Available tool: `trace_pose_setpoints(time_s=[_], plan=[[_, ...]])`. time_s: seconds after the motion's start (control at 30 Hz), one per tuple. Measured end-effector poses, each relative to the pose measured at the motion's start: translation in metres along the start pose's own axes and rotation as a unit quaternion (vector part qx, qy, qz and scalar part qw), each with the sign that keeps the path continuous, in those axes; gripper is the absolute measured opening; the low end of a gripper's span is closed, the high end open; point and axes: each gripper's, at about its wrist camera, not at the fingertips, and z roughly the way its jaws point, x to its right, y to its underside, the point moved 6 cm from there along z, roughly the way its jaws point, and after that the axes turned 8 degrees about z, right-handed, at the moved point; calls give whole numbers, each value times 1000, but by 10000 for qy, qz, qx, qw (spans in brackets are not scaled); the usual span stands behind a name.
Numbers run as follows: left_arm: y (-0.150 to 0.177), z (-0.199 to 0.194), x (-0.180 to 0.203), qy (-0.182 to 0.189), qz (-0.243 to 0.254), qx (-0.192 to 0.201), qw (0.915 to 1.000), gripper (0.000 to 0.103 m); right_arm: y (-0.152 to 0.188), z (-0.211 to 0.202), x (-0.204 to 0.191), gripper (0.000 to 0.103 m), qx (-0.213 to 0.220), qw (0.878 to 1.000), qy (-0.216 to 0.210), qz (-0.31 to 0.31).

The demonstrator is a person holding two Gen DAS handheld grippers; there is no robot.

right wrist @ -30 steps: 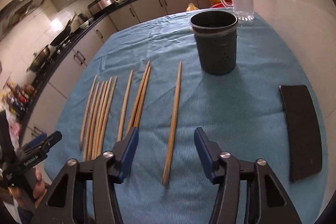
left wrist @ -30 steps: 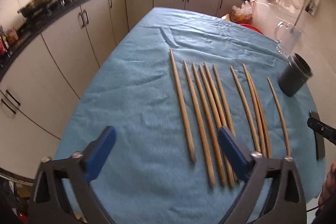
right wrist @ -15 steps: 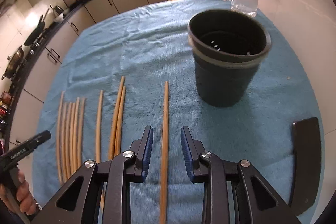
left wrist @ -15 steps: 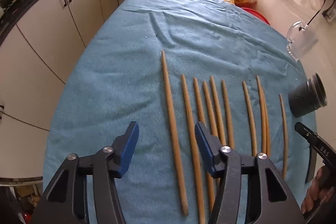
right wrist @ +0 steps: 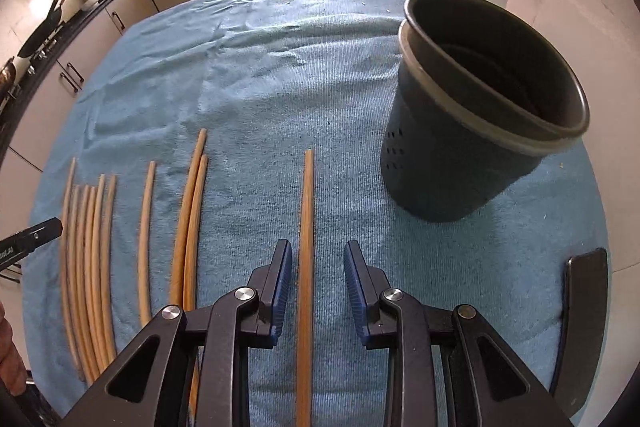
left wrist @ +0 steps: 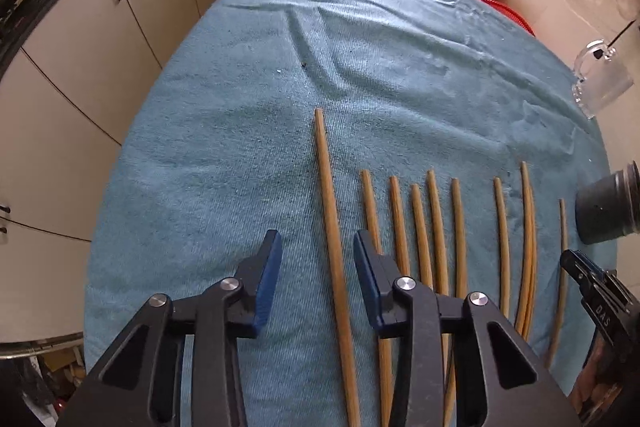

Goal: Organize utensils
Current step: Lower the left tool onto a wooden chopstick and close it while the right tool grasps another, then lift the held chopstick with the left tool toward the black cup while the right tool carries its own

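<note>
Closing left tool (left wrist: 316,267) and parted right tool (right wrist: 314,279) straddle chopsticks, whose near ends are cut off.

White "DAS" on the right hand-held gripper (left wrist: 600,303).

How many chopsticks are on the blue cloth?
10. One chopstick at the left end, five close together, one alone, two touching, one nearest the dark cup. None seem hidden.

Blue cloth (left wrist: 248,131) over table; glass mug (left wrist: 604,83) at edge; cabinets (left wrist: 100,27) behind.
</note>
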Motion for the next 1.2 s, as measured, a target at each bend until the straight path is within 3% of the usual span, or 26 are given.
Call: trace_pose_setpoints(time_s=[0.3,0.4,0.43,0.5,0.63,0.9,1.2], plan=[[-20,13,6,-334,154,-20,9993,31,-7,8,-7,29,-20,9998,164,-85],[-22,13,7,-488,179,49,9986,17,-7,9,-11,23,-1,9995,237,-190],[-21,12,7,-508,189,60,9985,8,-8,9,-12,18,3,9995,240,-215],[-18,10,5,-454,171,80,9988,7,-8,9,-12,7,15,9995,204,-229],[-9,-2,-2,-276,121,275,9992,6,-7,4,-9,7,40,9999,-26,-149],[5,-72,-5,-25,76,1070,9942,6,0,-66,-11,7,754,9924,-974,-40],[38,-153,17,122,332,2022,9787,6,27,-142,-9,7,1750,9716,-1588,-153]])
